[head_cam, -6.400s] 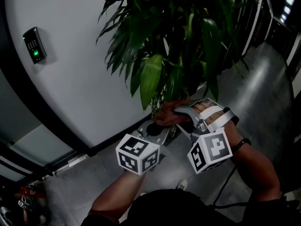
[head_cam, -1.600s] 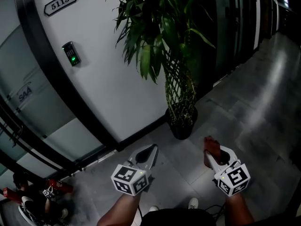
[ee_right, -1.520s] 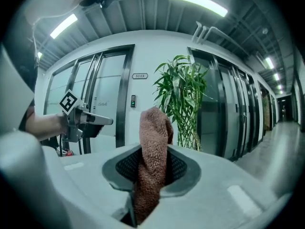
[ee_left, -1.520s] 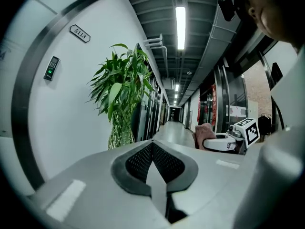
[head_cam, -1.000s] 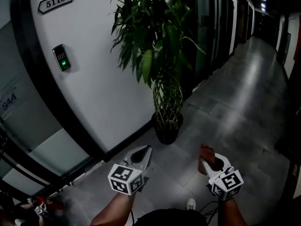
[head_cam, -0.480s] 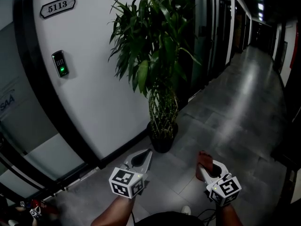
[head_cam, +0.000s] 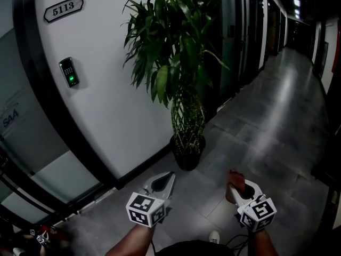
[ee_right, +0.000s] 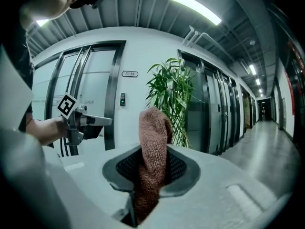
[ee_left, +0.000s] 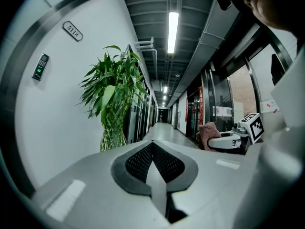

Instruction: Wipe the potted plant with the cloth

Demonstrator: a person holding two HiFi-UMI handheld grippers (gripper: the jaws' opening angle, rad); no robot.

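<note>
Six seconds back both claws were up among the leaves [head_cam: 166, 83], cloth pressed to one. Since then I've backed off. The plant [head_cam: 178, 41] now stands well apart at 12 o'clock, its pot [head_cam: 187, 158] on the floor by the wall, and the claws hang low at 7 and 5 o'clock of the pot. My read is that the wiping pass is broken off or done, since nothing touches the leaves.

Left claw [head_cam: 169, 176]: fully closed, empty.
Right claw [head_cam: 233, 183]: clamped on the cloth [ee_right: 152, 142], which pokes up past the tips.
</note>
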